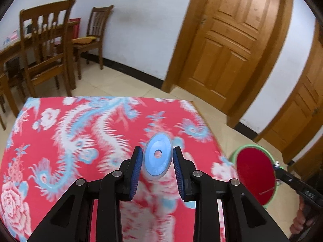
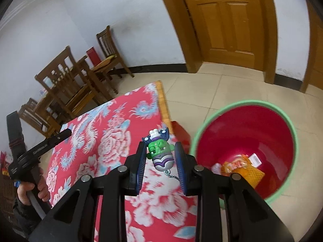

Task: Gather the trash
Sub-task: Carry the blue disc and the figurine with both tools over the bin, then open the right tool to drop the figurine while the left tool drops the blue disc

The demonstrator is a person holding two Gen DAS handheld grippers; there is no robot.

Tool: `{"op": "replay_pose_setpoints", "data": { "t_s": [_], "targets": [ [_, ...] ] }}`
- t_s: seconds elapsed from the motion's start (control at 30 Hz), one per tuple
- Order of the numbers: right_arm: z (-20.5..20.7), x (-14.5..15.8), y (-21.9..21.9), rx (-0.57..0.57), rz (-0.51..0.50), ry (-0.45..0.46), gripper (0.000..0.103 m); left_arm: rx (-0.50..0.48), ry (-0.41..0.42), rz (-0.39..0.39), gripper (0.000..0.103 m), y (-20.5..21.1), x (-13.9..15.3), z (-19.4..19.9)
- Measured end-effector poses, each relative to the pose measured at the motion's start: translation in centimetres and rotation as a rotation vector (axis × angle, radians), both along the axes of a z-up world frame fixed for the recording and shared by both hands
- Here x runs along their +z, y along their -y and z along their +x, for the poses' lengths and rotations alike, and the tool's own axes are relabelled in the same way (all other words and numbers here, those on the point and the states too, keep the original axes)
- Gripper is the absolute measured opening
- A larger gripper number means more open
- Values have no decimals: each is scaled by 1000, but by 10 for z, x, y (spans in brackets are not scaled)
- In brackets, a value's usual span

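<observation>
Above the counter [image 1: 60,181], the left gripper [image 1: 157,157] has its jaws clamped on a blue disc [image 1: 157,156]; right gripper [image 2: 161,153] clamps a toy keychain [image 2: 160,151]. Carry both rightward over the bin [image 2: 290,125] before releasing.

Two grippers [image 1: 157,166] [image 2: 161,162], one blue disc [image 1: 158,157], one green toy figure [image 2: 160,154], one red bin [image 2: 252,133] near right; two doors [image 1: 230,40] [image 1: 302,109] and three chairs [image 1: 47,46] [image 1: 94,34] [image 2: 33,114] far.
</observation>
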State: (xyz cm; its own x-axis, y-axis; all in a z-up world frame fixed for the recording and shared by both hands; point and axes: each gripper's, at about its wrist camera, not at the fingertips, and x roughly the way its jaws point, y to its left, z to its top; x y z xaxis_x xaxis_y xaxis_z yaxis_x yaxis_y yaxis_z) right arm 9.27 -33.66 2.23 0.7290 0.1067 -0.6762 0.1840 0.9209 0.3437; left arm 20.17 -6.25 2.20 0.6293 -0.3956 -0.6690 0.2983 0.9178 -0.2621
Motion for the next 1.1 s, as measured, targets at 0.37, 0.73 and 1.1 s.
{"op": "replay_pose_setpoints", "data": {
  "t_s": [0.37, 0.73, 1.1],
  "targets": [
    [-39, -26, 56, -139, -1, -50, 31, -147, -5, 7, 31, 75, 1, -33],
    [-62, -55, 100, -239, 36, -103, 33, -280, -43, 6, 31, 141, -13, -53],
    [-77, -64, 123, -284, 87, -100, 37, -351, -85, 37, 31, 183, -32, -62]
  ]
}}
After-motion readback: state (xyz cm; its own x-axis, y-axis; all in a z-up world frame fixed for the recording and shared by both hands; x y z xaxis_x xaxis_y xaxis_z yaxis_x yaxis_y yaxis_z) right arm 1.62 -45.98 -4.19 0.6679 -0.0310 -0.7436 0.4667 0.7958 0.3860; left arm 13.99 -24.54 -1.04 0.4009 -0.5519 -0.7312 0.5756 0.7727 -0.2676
